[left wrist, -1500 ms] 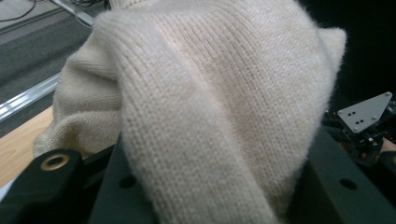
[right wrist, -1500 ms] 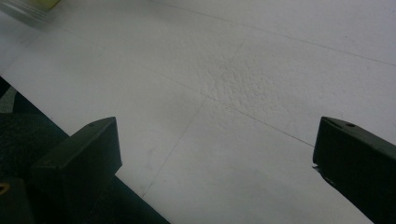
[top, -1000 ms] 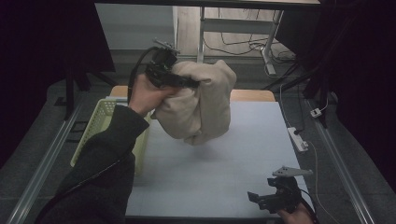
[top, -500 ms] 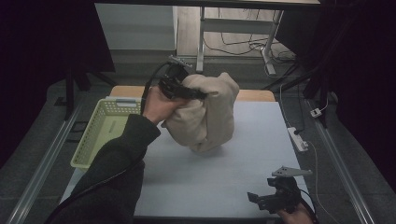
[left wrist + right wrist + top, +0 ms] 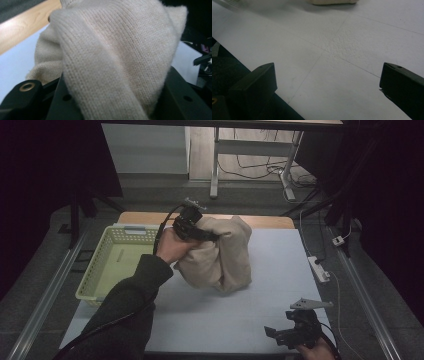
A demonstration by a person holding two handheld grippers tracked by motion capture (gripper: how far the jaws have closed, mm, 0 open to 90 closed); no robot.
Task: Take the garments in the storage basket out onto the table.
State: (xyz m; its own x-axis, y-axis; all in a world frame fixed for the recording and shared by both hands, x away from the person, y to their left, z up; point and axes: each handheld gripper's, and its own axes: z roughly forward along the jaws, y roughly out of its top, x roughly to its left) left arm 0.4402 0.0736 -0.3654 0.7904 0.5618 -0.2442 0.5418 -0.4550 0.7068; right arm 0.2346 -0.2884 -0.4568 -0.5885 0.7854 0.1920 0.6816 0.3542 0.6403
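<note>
Table (image 5: pixel 210 320) – sweater (image 5: pixel 220 257) hides left tongs (image 5: pixel 202 234).

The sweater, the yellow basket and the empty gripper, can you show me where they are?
beige knit sweater (image 5: pixel 220 257), high view, middle of the bunched cloth.
yellow-green basket (image 5: pixel 97 270), high view, left wall.
right gripper (image 5: pixel 276 335), high view, between its open jaws.

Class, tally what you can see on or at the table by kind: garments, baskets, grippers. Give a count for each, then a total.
Beige knitted garment: 1
Pale green basket: 1
Grippers: 2, the left gripper and the right gripper
Total: 4
</note>
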